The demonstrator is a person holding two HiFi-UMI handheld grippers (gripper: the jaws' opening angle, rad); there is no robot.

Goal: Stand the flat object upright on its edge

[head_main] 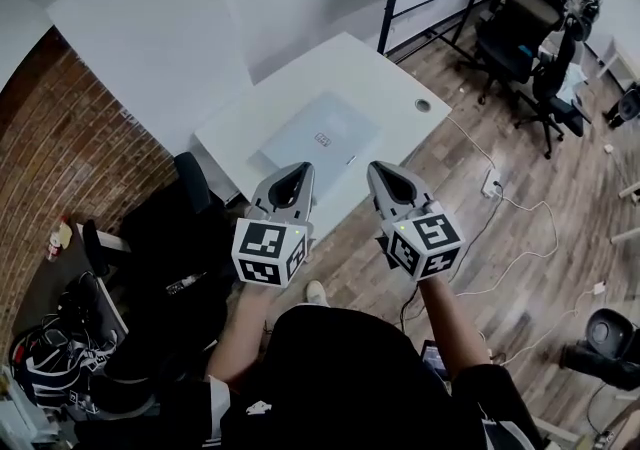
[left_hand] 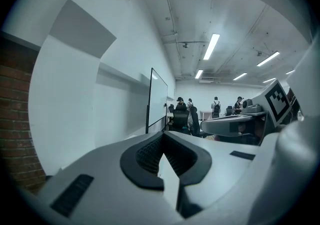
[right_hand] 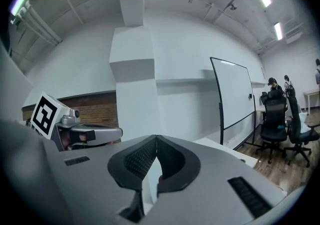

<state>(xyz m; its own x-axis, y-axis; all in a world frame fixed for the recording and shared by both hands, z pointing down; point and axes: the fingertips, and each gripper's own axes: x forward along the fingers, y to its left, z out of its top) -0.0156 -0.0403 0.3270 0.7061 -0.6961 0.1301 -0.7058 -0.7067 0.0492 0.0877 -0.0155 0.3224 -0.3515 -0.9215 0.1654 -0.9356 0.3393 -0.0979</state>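
From the head view, the left claw [head_main: 298, 170] and right claw [head_main: 378, 170] are held side by side over the wooden floor [head_main: 560, 188], short of the white bench [head_main: 390, 78], where the flat object [head_main: 320, 133] lies flat. In the left gripper view, the jaws meet with nothing between them. In the right gripper view, the jaws are likewise together and empty.

My rig, live: grey, black and white.
I'm seeing smooth grey shells on the left gripper [head_main: 297, 171] and right gripper [head_main: 379, 171], black ribbed pads [left_hand: 150, 155] lining the jaws, a white cube [head_main: 268, 250] with black square markers at each rear end, and a black top [head_main: 340, 378] behind them.
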